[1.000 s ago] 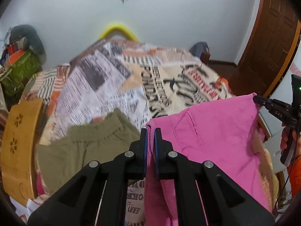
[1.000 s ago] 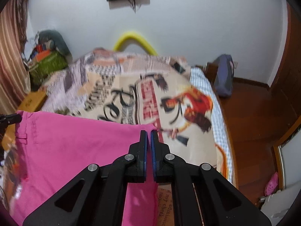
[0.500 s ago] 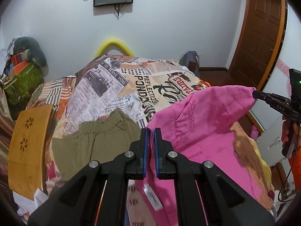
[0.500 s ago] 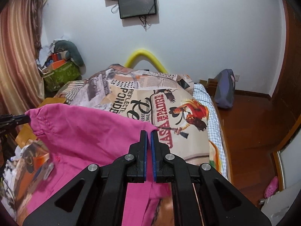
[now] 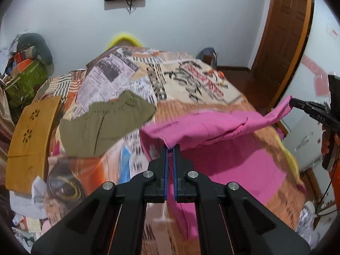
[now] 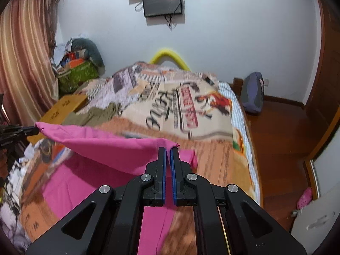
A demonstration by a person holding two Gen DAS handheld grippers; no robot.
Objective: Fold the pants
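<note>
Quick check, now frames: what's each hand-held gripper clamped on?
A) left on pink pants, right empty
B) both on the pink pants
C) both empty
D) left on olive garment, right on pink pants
B: the left hand-held gripper and the right hand-held gripper each pinch an edge of the pink pants, stretched between them above the bed.

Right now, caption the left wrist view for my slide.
Left gripper and right gripper hold pink pants stretched above the bed.

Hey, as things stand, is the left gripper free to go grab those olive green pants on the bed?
Probably not yet. The left gripper is shut on a corner of the pink pants, with the right gripper holding the other corner. The olive pants lie uncovered on the bed, so only that grip blocks it.
</note>
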